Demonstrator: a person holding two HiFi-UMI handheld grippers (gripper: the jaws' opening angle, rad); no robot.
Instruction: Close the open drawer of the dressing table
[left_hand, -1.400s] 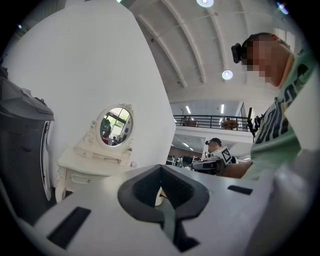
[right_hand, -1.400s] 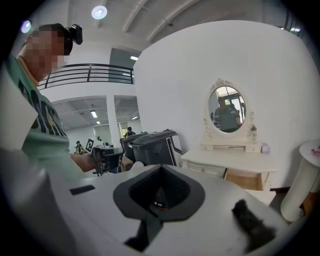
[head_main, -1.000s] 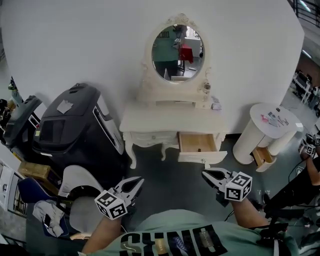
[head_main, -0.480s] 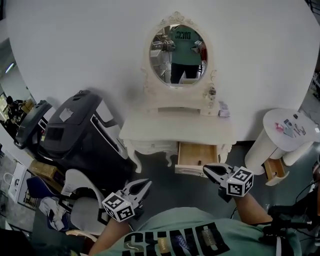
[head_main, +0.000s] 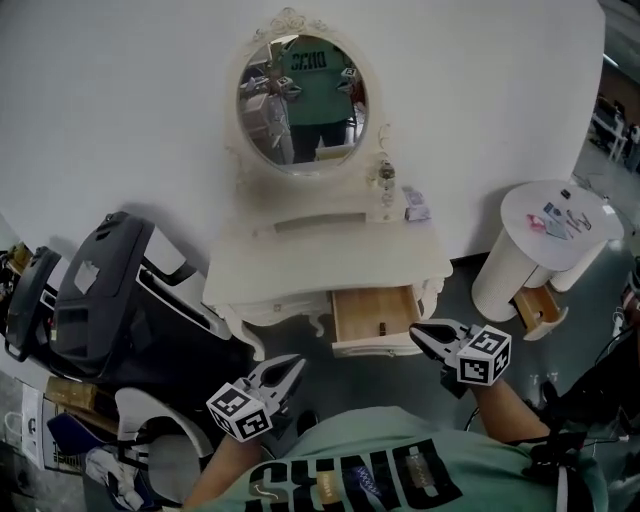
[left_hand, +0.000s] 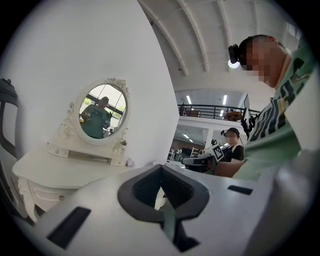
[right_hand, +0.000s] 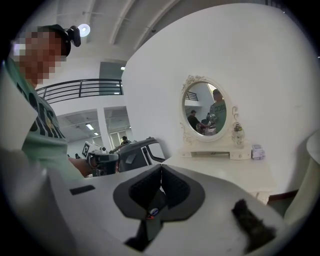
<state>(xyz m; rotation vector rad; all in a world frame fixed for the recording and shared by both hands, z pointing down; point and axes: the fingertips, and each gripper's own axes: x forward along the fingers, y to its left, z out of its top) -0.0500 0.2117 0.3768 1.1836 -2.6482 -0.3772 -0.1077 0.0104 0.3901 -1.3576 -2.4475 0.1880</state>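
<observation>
Both grippers have drawn closer to the dressing table (head_main: 300, 270) than a second ago, and it now fills the middle of the head view. Its open drawer (head_main: 372, 310) juts from the table's right half, at about 5 o'clock from the tabletop's centre, with its wooden inside showing and its white front edge toward the person.

The right gripper (head_main: 418, 331), jaws pressed together and empty, has its tips just beside the drawer front's right corner, at 3 o'clock from it; contact cannot be told. The left gripper (head_main: 296, 364), jaws likewise together and empty, hangs at 7 o'clock from the drawer, apart from it.

A strip of bare floor (head_main: 372, 382) lies between the drawer front and the person. A black machine (head_main: 110, 300) crowds the table's left edge at 9 o'clock. A round white stand (head_main: 560, 215) sits apart at 2 o'clock.
</observation>
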